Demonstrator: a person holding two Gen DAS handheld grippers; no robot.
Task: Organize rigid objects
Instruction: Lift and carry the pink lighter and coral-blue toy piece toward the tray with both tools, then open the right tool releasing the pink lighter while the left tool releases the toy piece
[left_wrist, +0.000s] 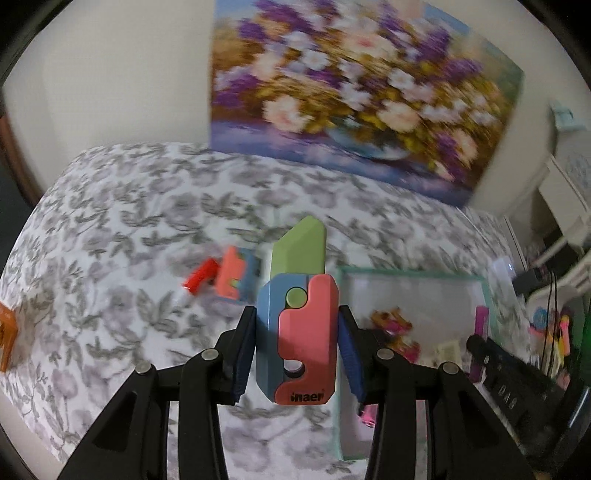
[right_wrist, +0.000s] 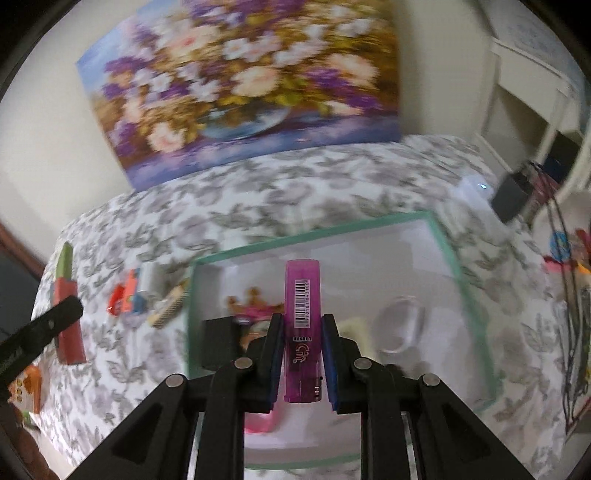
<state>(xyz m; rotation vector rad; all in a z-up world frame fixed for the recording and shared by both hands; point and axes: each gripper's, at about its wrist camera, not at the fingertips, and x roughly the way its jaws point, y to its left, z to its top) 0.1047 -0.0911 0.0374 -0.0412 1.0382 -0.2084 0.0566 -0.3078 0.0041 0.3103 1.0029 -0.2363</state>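
My left gripper (left_wrist: 297, 325) is shut on a toy knife (left_wrist: 299, 325) with a blue and coral handle and a green blade, held upright above the bed. It also shows at the left of the right wrist view (right_wrist: 66, 314). My right gripper (right_wrist: 302, 325) is shut on a purple lighter (right_wrist: 302, 325) with a barcode label, held above the green-rimmed white box (right_wrist: 448, 254). The box holds a small crown-like trinket (right_wrist: 255, 306), a clear oval piece (right_wrist: 402, 328) and a dark block (right_wrist: 218, 343). The box also shows in the left wrist view (left_wrist: 413, 275).
A second small coral and blue toy (left_wrist: 234, 277) and a red piece (left_wrist: 199, 282) lie on the leaf-patterned bedspread (left_wrist: 129, 229). A striped item (right_wrist: 168, 312) lies left of the box. A flower painting (left_wrist: 351, 92) leans on the wall. White furniture (right_wrist: 532, 85) stands at the right.
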